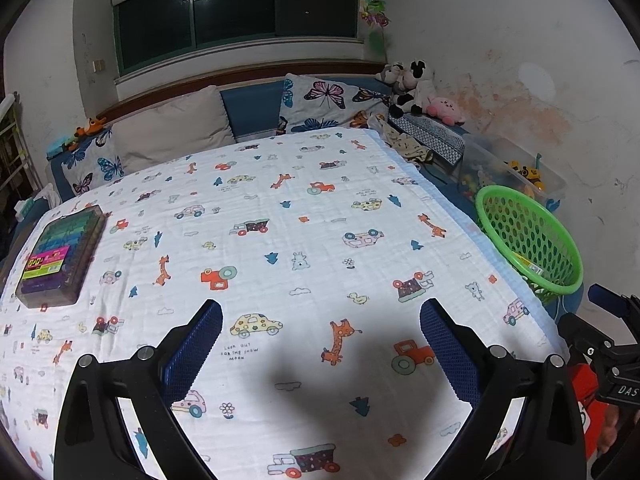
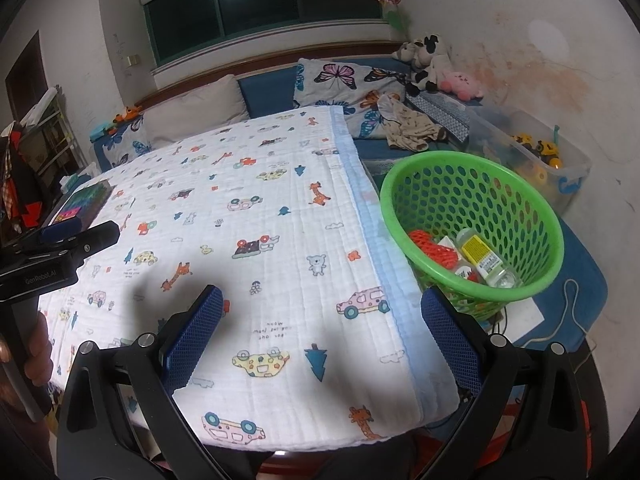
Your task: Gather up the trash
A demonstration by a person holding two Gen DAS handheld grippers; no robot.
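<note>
Two grippers, left gripper (image 1: 321, 344) and right gripper (image 2: 322, 340), spread wide, empty, above patterned blanket (image 1: 280, 216). Trash (image 2: 468, 256) already inside green basket (image 2: 532, 208). Best now: scan blanket carefully for leftovers.

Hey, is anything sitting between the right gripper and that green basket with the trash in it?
Nothing visible. The right gripper is open over the blanket's edge, and the green basket stands just ahead to its right, its open top unobstructed.
</note>
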